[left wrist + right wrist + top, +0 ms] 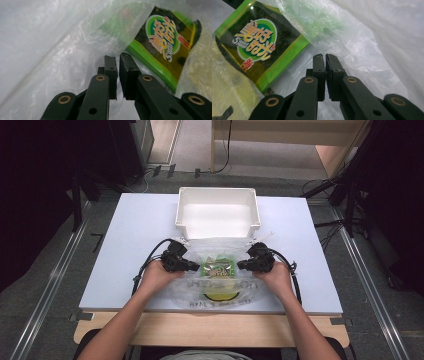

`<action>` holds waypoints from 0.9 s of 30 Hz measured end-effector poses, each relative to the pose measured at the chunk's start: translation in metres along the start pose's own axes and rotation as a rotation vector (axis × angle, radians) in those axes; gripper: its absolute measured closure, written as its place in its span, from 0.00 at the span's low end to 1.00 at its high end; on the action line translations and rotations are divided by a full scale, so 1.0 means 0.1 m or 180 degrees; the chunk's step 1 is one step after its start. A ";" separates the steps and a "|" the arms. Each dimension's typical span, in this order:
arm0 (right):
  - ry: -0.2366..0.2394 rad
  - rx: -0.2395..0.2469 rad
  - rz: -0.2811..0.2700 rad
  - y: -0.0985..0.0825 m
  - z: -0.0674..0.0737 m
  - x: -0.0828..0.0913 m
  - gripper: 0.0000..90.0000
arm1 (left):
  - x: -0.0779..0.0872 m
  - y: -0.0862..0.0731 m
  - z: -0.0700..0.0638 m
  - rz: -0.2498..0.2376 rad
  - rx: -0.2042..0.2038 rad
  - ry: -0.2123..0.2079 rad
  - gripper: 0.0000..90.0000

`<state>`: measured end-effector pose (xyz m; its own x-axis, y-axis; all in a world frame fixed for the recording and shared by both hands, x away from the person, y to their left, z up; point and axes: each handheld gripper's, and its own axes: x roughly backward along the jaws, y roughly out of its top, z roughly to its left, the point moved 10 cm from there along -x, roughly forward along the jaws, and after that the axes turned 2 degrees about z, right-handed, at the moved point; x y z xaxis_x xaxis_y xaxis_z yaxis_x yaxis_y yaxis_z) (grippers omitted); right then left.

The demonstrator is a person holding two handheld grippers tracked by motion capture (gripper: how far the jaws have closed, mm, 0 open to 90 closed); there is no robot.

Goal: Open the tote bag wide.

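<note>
On the pale table [125, 270], a clear bag [220, 280] before a white bin [218, 212].

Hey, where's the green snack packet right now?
In the high view the green snack packet lies inside the clear plastic bag at the table's near middle, between the left gripper and right gripper.

A lab or recording studio: a bare white table [130, 245] stands on grey carpet between metal floor rails [47, 290], with black stands [350, 195] and cables [320, 185] beyond the grippers.
</note>
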<state>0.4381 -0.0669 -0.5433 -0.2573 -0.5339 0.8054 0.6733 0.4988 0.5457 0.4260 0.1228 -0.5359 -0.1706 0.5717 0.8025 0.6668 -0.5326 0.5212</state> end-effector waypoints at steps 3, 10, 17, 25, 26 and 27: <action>-0.0031 -0.0039 -0.0045 0.04 -0.03 -0.01 0.98 | 0.00 0.04 0.07 -0.0087 0.0072 0.0101 0.94; -0.0164 -0.0157 -0.0113 0.07 -0.17 -0.01 0.98 | 0.07 0.04 0.22 -0.0159 0.0189 0.0311 0.93; -0.0385 -0.0298 -0.0131 -0.02 -0.42 0.11 1.00 | 0.16 0.00 0.40 -0.0213 0.0348 0.0509 0.97; -0.0641 -0.0498 -0.0141 -0.22 -0.65 0.30 1.00 | 0.33 -0.13 0.56 -0.0125 0.0568 0.0727 1.00; -0.0685 -0.0519 -0.0132 -0.24 -0.68 0.33 1.00 | 0.34 -0.15 0.58 -0.0129 0.0601 0.0729 1.00; -0.0700 -0.0562 -0.0137 -0.27 -0.72 0.35 1.00 | 0.36 -0.17 0.60 -0.0119 0.0616 0.0737 1.00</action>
<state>0.4606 -0.1479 -0.5463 -0.4195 -0.3815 0.8237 0.7638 0.3421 0.5474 0.4519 0.1896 -0.5327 -0.3436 0.4196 0.8402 0.7790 -0.3723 0.5045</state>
